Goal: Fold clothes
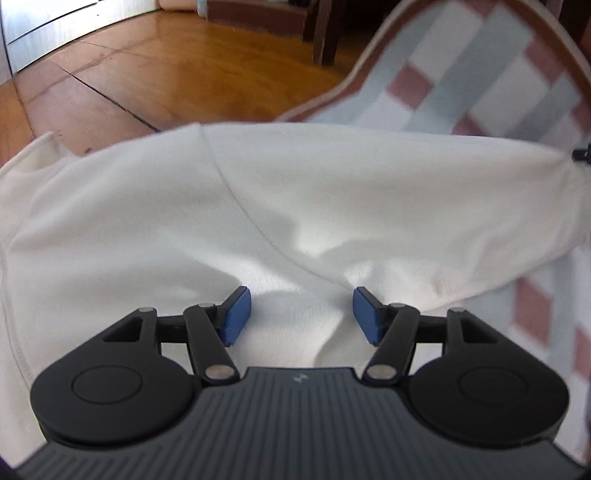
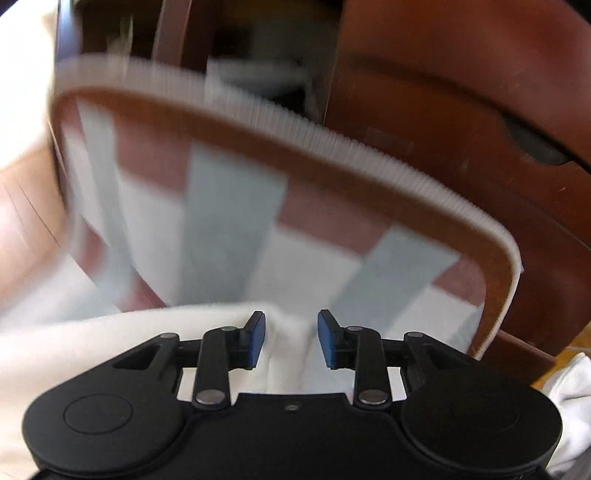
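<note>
A white sweatshirt-like garment (image 1: 295, 192) lies spread over a checkered mat (image 1: 480, 74) of grey, white and red-brown squares. My left gripper (image 1: 302, 314) hovers low over the garment, its blue pads (image 1: 236, 314) wide open with rumpled cloth lying between them. At the far right edge of the left wrist view the garment is drawn to a point at a small black part (image 1: 581, 153). In the blurred right wrist view my right gripper (image 2: 291, 339) has its jaws half closed, with a thick fold of the white garment (image 2: 110, 332) between the pads, at the mat's (image 2: 229, 206) near side.
The mat has a brown border and a white ribbed edge (image 2: 332, 144) and lies on a wooden floor (image 1: 147, 74). A dark furniture leg (image 1: 327, 33) stands beyond it. Dark red-brown wooden furniture (image 2: 443, 129) rises right behind the mat. More white cloth (image 2: 569, 391) shows at the lower right.
</note>
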`<move>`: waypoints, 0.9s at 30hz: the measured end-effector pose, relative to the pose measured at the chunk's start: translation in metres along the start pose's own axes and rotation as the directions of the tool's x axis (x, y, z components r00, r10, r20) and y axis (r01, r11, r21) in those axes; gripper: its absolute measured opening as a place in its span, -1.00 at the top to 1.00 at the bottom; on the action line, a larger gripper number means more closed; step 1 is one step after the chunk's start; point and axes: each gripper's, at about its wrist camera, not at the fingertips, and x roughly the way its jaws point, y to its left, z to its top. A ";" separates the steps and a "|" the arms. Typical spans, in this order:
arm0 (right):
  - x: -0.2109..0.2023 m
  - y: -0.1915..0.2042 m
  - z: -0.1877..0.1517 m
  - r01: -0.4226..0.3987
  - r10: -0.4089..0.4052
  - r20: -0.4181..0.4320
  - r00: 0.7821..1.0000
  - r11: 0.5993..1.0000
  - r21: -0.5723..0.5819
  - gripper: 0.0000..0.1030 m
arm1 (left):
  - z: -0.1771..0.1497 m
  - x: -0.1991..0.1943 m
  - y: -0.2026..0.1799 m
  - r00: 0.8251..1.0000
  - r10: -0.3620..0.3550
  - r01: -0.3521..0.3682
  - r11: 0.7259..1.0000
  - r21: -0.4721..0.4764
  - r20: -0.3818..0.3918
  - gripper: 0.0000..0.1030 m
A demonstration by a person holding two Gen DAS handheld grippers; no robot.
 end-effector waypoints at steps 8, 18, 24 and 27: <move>-0.052 0.052 -0.049 -0.519 0.506 -0.168 0.846 0.853 -0.049 0.27 | -0.010 -0.024 0.041 0.997 -0.071 0.068 0.985 -0.159 -0.012 -0.21; -0.086 0.192 -0.101 -0.850 0.766 -0.491 0.414 0.518 0.092 -0.12 | -0.066 -0.068 0.080 0.999 -0.041 0.031 0.955 -0.296 -0.026 -0.21; -0.103 0.261 -0.096 -0.806 0.679 -0.458 0.574 0.567 -0.171 0.82 | -0.096 -0.108 0.091 0.998 0.060 -0.063 0.960 -0.274 -0.019 -0.20; -0.097 0.245 -0.083 -0.692 0.625 -0.330 0.707 0.708 -0.142 0.85 | -0.116 -0.123 0.103 0.992 0.112 -0.123 0.958 -0.258 -0.056 -0.20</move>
